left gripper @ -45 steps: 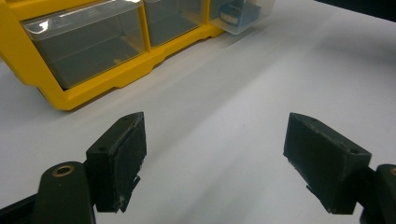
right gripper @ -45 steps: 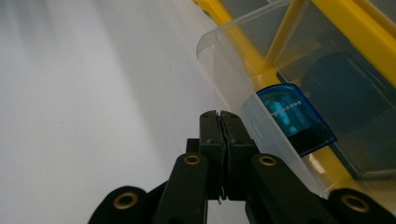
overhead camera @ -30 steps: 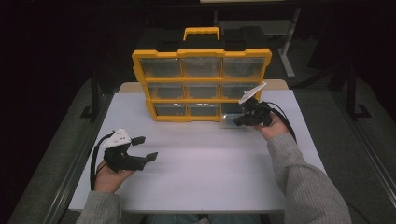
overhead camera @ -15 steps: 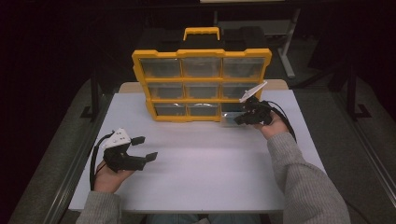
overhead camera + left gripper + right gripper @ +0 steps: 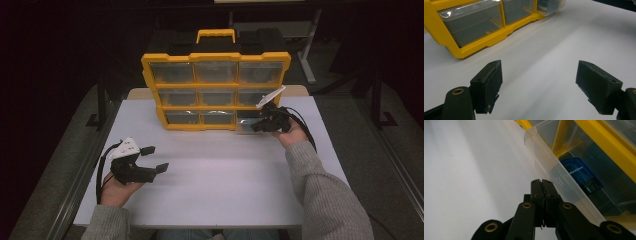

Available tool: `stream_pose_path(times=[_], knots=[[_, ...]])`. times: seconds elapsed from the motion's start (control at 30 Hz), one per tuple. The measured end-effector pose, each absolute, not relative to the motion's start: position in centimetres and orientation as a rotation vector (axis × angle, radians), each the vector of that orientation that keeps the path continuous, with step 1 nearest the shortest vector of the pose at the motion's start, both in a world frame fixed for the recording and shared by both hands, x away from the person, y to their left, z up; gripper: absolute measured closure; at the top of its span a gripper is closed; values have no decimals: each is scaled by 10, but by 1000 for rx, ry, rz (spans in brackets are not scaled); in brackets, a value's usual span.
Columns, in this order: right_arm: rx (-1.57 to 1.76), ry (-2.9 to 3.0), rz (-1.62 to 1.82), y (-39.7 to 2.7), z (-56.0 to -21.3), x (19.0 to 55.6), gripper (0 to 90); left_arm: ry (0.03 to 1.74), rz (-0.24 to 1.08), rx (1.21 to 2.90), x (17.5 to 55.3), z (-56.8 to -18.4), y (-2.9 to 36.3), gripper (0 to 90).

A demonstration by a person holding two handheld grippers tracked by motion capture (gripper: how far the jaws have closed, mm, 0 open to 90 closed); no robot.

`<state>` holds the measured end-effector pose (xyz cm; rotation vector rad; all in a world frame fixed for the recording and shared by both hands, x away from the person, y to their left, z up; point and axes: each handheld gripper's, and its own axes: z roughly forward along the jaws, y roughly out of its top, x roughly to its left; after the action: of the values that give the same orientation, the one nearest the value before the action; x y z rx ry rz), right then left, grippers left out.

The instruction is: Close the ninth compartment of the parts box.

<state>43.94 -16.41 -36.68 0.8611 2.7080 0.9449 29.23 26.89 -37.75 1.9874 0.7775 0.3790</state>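
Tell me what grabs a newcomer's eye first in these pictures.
The yellow organizer with its clear drawers stands upright at the far edge of the white table. At its bottom right corner one clear drawer is pulled partly out, a small blue item inside it, and the right gripper sits shut against the drawer's front. The left gripper rests open near the table's left front.

White table (image 5: 215, 195) with one organiser on it

A yellow drawer organiser (image 5: 216, 57) stood at the table's upper centre; the lower right drawer (image 5: 244, 127) was pulled out.
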Motion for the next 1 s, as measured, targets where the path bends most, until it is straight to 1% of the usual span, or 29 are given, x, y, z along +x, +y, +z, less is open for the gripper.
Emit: stream_pose_path(times=[1.0], knots=[[873,2652,901,-162,-367,448,863,784,380,1992,292,-377,271,216]])
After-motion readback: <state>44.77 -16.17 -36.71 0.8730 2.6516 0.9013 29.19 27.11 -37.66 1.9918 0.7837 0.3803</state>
